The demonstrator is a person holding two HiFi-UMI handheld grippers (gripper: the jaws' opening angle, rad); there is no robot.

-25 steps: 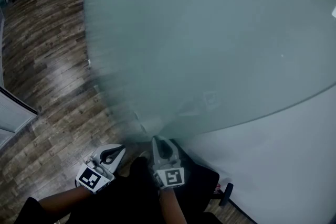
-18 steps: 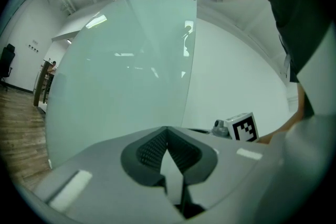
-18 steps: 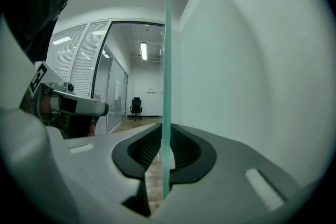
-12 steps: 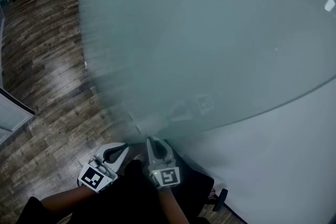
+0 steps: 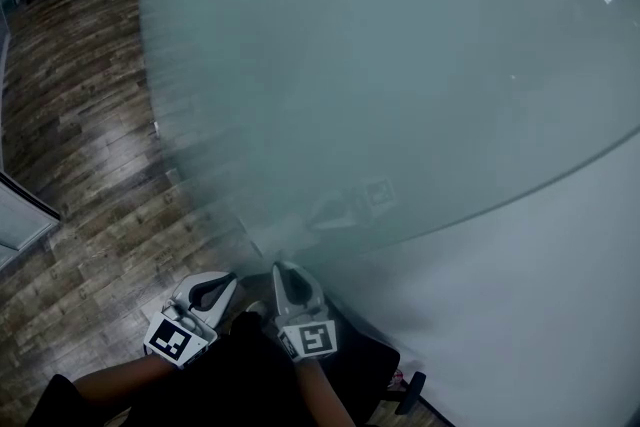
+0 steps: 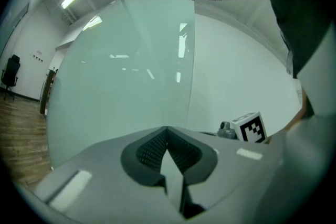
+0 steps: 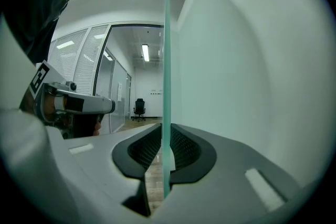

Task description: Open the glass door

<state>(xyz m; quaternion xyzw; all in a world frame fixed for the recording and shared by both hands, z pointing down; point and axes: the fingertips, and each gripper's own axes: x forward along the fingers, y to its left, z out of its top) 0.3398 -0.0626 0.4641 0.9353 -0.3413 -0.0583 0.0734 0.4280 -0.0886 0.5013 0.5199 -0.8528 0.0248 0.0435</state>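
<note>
Glass door [image 5: 400, 65], one; right hand-held gripper [image 7: 164, 134] tight on edge, left hand-held gripper [image 6: 168, 136] closed.

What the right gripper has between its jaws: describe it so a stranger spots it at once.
Start at the plain white wall on the right. Left of it, above the wood floor, stands the glass door, a big frosted greenish pane. Unlike the wall it is translucent, and the right gripper pinches its thin free edge.
</note>
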